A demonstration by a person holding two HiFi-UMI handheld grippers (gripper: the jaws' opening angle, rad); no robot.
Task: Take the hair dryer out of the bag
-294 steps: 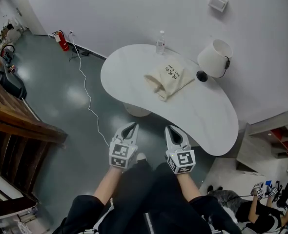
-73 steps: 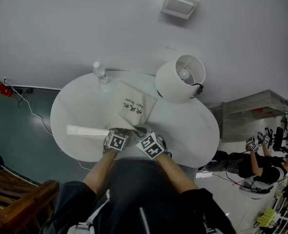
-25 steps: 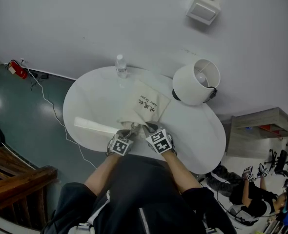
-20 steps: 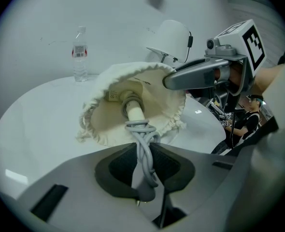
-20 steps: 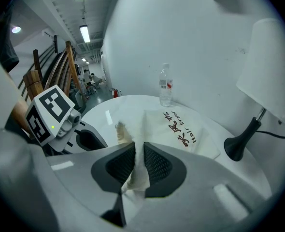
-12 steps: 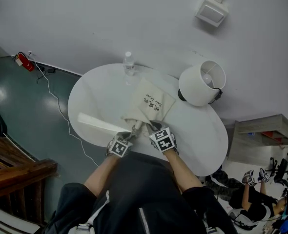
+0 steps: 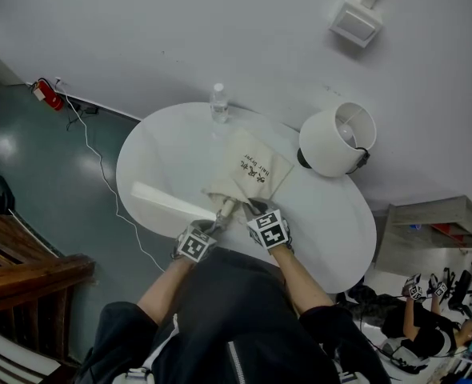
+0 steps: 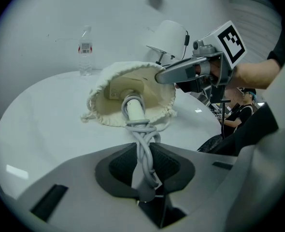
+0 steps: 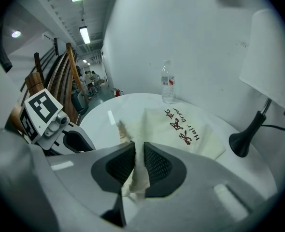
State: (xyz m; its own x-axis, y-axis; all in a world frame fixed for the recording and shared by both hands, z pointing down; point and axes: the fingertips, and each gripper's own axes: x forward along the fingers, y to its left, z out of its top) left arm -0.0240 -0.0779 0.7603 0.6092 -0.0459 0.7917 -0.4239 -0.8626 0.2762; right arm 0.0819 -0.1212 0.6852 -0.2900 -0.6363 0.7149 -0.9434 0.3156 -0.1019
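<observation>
L gripper (image 8: pixel 145 175) is clamped on the cord (image 8: pixel 143 146) of the hair dryer (image 8: pixel 125 93) so I can pull it out. R gripper (image 9: pixel 138 166) pinches the bag (image 9: pixel 181 129) rim to hold it down. Dryer sits just inside the bag mouth.

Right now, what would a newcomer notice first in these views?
The cream bag lies mid-table, with the right gripper shut on its rim, lifting the mouth open. The left gripper is shut on the coiled cord, and the dryer pokes handle-first out of the bag's mouth. A white lamp stands right of the bag.
</observation>
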